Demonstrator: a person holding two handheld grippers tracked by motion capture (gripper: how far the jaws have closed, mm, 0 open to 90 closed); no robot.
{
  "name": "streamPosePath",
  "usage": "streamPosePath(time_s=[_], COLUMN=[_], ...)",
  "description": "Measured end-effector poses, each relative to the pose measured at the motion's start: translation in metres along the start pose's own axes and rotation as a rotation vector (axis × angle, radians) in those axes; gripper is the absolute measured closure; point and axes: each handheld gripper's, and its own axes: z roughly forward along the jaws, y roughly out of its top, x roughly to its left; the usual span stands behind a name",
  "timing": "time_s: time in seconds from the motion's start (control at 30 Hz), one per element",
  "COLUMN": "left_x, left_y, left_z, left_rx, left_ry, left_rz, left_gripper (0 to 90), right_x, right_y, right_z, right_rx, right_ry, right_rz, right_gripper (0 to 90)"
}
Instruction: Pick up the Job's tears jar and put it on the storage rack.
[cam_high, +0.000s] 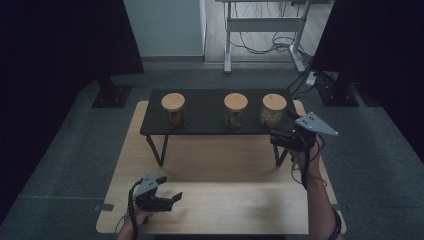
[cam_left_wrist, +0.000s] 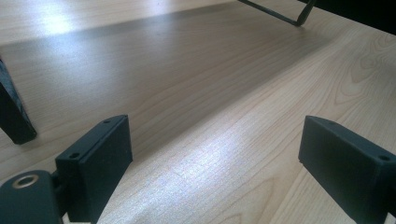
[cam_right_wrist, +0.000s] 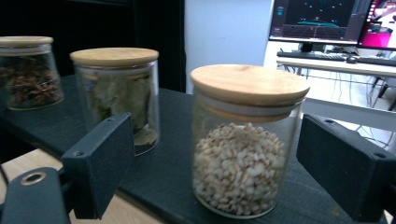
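The right tool (cam_right_wrist: 212, 163) is wide open, holding nothing, with the grain jar (cam_right_wrist: 246, 144) between its jaws at the right end of the black shelf (cam_high: 210, 117) on the desk (cam_high: 210, 200). A push or off-centre squeeze could tip the jar off the near edge. The left tool (cam_high: 167, 199) hangs open and empty, low at the near left.

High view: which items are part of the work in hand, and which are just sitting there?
In hand:
right gripper, open
grain jar, between its jaws
black shelf bearing it

Idle:
leaf jar
dark-spice jar
left gripper, open over the table
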Motion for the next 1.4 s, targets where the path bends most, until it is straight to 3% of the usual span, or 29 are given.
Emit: streamPosePath(time_s=[0.53, 1.4], left_x=[-0.001, -0.001], left_y=[0.000, 0.000], left_z=[0.001, 0.001], left_rx=[0.003, 0.006], left_ry=[-0.002, -0.001], left_rz=[0.005, 0.004], left_gripper=[8.9, 8.6], right_x=[0.017, 0.030], right_y=[-0.020, -0.082], right_z=[-0.029, -0.060], right_rx=[-0.021, 0.014], right_ry=[0.078, 0.109], right_rz=[-0.012, 0.007], right_gripper=[10.8, 9.8])
